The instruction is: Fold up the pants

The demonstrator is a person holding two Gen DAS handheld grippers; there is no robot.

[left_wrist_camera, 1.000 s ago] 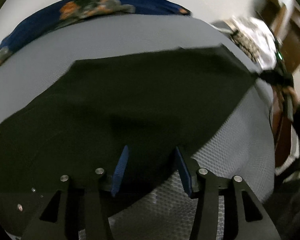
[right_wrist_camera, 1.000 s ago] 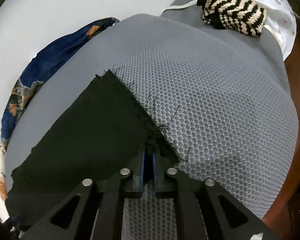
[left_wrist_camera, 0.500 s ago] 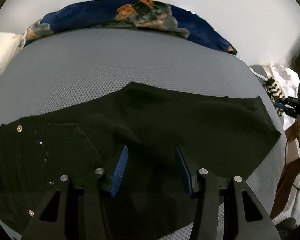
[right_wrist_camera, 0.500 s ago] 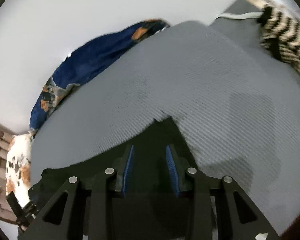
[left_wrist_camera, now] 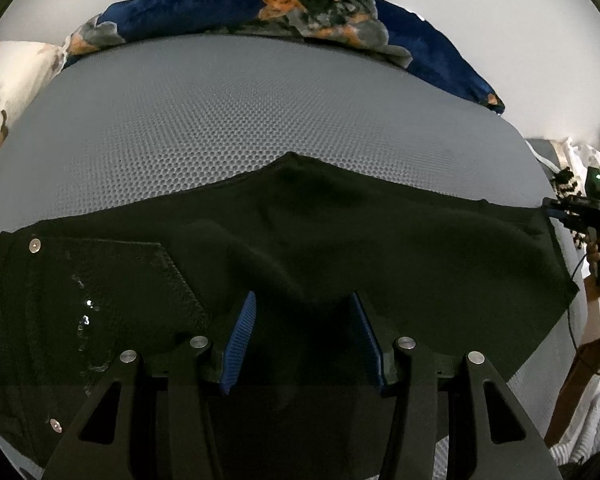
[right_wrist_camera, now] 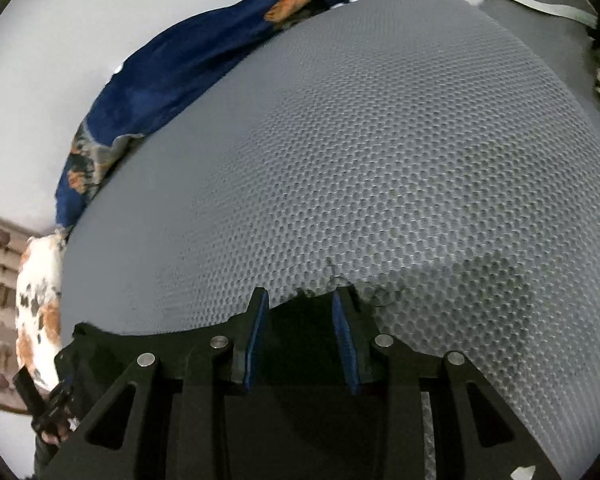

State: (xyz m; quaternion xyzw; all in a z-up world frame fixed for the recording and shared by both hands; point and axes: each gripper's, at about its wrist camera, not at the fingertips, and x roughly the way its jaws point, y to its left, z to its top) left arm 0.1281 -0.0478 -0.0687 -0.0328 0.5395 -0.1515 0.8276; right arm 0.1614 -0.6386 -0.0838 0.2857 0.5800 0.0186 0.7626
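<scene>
Both tongs (left_wrist_camera: pixel 302 300) (right_wrist_camera: pixel 298 300) spread wide

We see black pants (left_wrist_camera: pixel 340 248) spread flat and crosswise on a grey honeycomb mat (left_wrist_camera: pixel 236 120), waistband with metal snaps at left, frayed leg hem at right, crotch point facing the far edge.

Black pants (left_wrist_camera: pixel 340 248) lie spread across the grey mesh surface (left_wrist_camera: pixel 260 120); the left gripper (left_wrist_camera: pixel 302 320) hangs over them, jaws apart, near the waistband side.
</scene>
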